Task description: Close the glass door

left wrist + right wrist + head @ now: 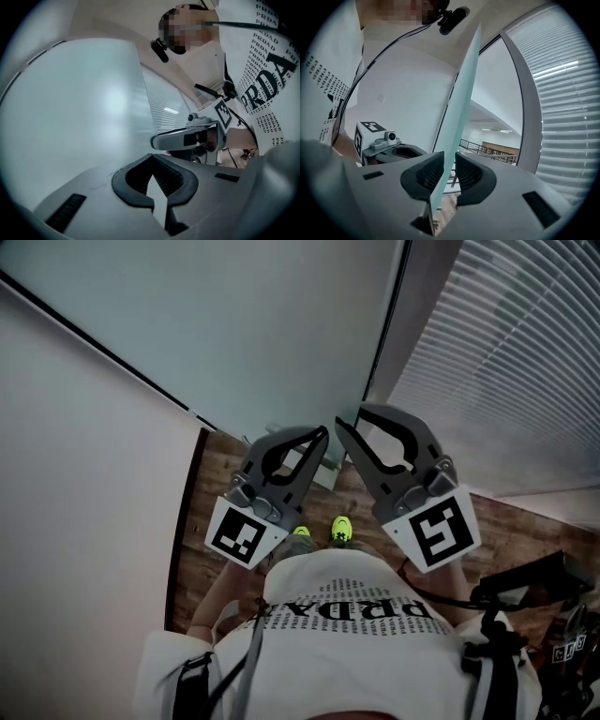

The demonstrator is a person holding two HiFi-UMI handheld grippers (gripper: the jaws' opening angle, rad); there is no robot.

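Jaws of the right gripper [446,164] are closed on the free edge of the glass door [465,89]. The thin, pale green pane runs up between the two ribbed pads and on past their tips. It lies against the left pad, with a sliver of space beside the right pad lower down.

On the left gripper [153,159] the jaws are drawn together, tips meeting. A pale wedge shows in the hollow behind them, and what it is cannot be told. This gripper sits just beside the door, to the left of its edge, with the broad frosted face of the pane filling the view on its left.

From the head view, both grippers are held close together at the door's edge above a wooden floor [217,512]. A white wall [75,521] stands on the left and slatted blinds [516,352] on the right. The person's yellow-green shoes [342,529] show below the grippers.
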